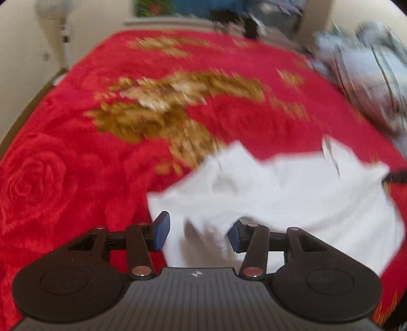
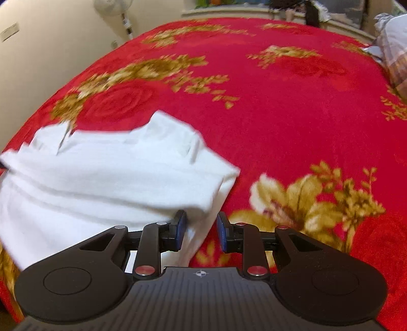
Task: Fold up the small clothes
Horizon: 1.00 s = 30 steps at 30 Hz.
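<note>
A small white garment point(image 1: 292, 193) lies partly folded on the red flowered blanket point(image 1: 76, 152). My left gripper point(image 1: 199, 233) stands open over the garment's near left corner. White cloth shows between its blue pads point(image 1: 162, 233), which do not press on it. In the right wrist view the same garment point(image 2: 101, 173) sits at the left. My right gripper point(image 2: 201, 230) is open at its near right corner. The cloth's edge lies in the gap next to the left pad point(image 2: 180, 229), and red blanket point(image 2: 279, 114) shows by the other pad.
A heap of grey-blue bedding point(image 1: 368, 76) lies at the bed's far right, also visible in the right wrist view point(image 2: 391, 51). A standing fan point(image 2: 114, 10) is by the cream wall to the left. The blanket's left edge point(image 1: 38, 101) drops off beside the wall.
</note>
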Available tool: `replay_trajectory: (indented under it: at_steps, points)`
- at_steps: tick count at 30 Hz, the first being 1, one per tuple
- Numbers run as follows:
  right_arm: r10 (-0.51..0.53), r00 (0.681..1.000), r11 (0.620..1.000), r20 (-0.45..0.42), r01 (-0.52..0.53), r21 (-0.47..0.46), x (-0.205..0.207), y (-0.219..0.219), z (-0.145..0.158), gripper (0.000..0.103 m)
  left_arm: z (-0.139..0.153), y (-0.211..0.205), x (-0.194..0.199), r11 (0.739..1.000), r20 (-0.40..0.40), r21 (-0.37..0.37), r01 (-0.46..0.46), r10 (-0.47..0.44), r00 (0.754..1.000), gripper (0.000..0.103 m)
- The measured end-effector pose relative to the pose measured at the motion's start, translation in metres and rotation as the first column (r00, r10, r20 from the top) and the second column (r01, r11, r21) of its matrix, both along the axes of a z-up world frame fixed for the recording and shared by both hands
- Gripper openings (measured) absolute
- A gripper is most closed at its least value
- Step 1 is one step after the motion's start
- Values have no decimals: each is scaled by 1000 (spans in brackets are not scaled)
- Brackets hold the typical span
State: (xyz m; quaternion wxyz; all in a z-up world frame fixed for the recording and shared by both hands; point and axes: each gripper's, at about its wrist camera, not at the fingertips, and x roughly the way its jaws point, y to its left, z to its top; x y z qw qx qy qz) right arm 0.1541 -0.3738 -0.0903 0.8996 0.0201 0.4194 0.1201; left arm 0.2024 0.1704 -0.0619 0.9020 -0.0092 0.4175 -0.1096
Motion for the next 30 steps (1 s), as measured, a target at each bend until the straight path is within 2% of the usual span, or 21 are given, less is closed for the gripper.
replay_trajectory:
  at_steps: [1, 3, 4, 9, 12, 14, 16, 20, 23, 27, 28, 30]
  points:
    - [-25, 1000, 1000, 13, 25, 8, 4, 0, 1, 28, 3, 4, 5, 999, 11, -41, -32, 32, 999, 52]
    - [-74, 996, 997, 42, 73, 31, 12, -2, 4, 28, 8, 14, 13, 989, 13, -116, -94, 96, 995, 41]
    - [-100, 993, 994, 58, 97, 42, 16, -2, 6, 28, 10, 18, 17, 982, 11, -135, -132, 134, 991, 39]
    - [-279, 952, 955, 122, 262, 139, 26, -20, 18, 28, 25, 47, 16, 925, 35, -258, -279, 298, 954, 41]
    - [-326, 932, 943, 161, 307, 129, 24, -29, 23, 28, 31, 65, 11, 906, 41, -293, -307, 332, 942, 42]
    - [-327, 931, 942, 159, 308, 136, 23, -36, 24, 28, 27, 71, 12, 908, -5, -303, -288, 301, 954, 46]
    - [-333, 931, 938, 150, 312, 150, 21, -42, 24, 28, 18, 67, 15, 923, -51, -296, -245, 241, 969, 48]
    - [-242, 968, 956, 64, 227, 183, 26, -38, 12, 28, 5, 37, 20, 977, -48, -173, -125, 118, 992, 48]
    - [-177, 983, 979, 47, 171, 109, 31, -20, 2, 28, -5, 24, 27, 984, -51, -149, -98, 91, 995, 48]
    - [-171, 985, 981, 33, 167, 95, 41, -6, -7, 28, -14, 17, 33, 983, -48, -151, -105, 99, 994, 48]
    - [-169, 985, 983, 32, 166, 83, 44, -2, -9, 28, -17, 14, 36, 984, -48, -143, -107, 101, 994, 47]
    - [-170, 985, 983, 24, 167, 77, 48, 1, -12, 28, -20, 11, 38, 985, -58, -148, -85, 77, 995, 22]
